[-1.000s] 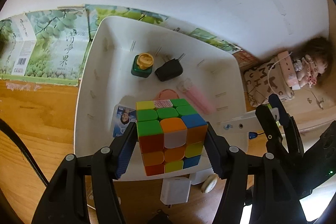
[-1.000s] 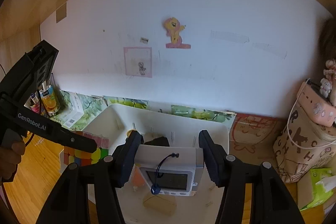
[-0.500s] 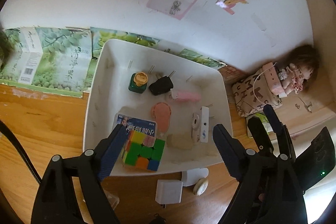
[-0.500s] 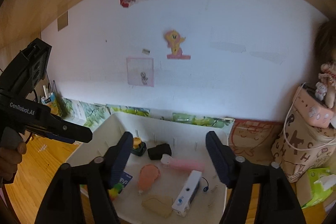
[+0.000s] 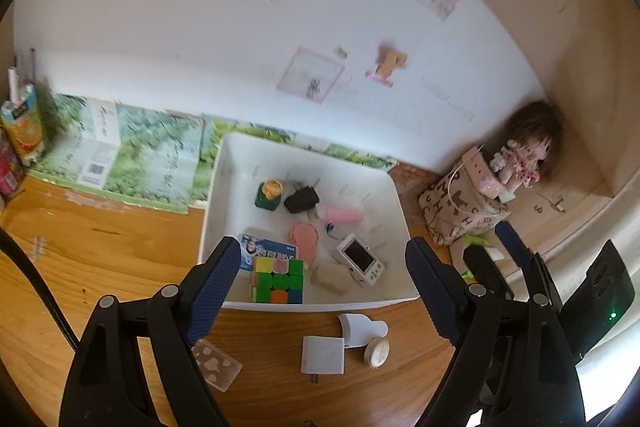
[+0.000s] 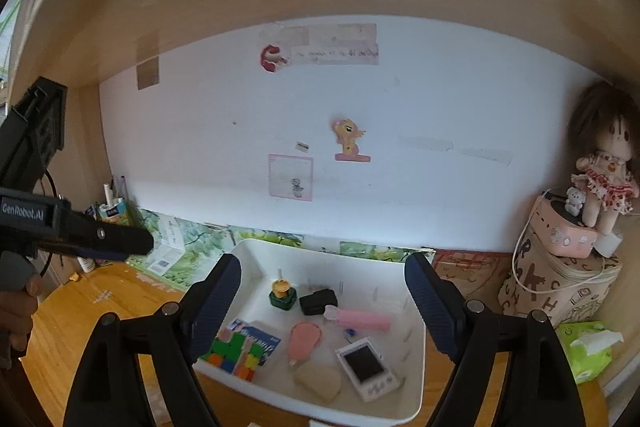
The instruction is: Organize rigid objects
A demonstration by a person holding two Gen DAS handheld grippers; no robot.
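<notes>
A white bin (image 5: 400, 227) sits on the wooden desk. In its near left corner lies a colourful puzzle cube (image 5: 278, 281), partly on a blue card (image 5: 268, 251). A white handheld device with a dark screen (image 5: 360, 263) lies near the front right. My left gripper (image 5: 322, 247) hovers above the bin's front edge, open and empty. My right gripper (image 6: 324, 263) is also above the bin with nothing between its fingers, and its jaws are opening. The cube (image 6: 234, 355) and the device (image 6: 366, 367) lie apart below it. The left gripper (image 6: 132, 245) shows side-on at the left.
The bin also holds a green bottle (image 5: 269, 195), black plug (image 5: 302, 201), pink tube (image 5: 342, 214), pink oval (image 5: 305, 233) and beige block (image 5: 330, 277). In front lie a white charger (image 5: 322, 354), white cap (image 5: 362, 329) and clear card (image 5: 216, 363). Patterned bag (image 6: 560, 291) and doll (image 6: 604, 167) stand right.
Both grippers opened and let go: the cube and the white device dropped into the bin. Both grippers then pulled back and up, so the bin looks smaller and farther.
</notes>
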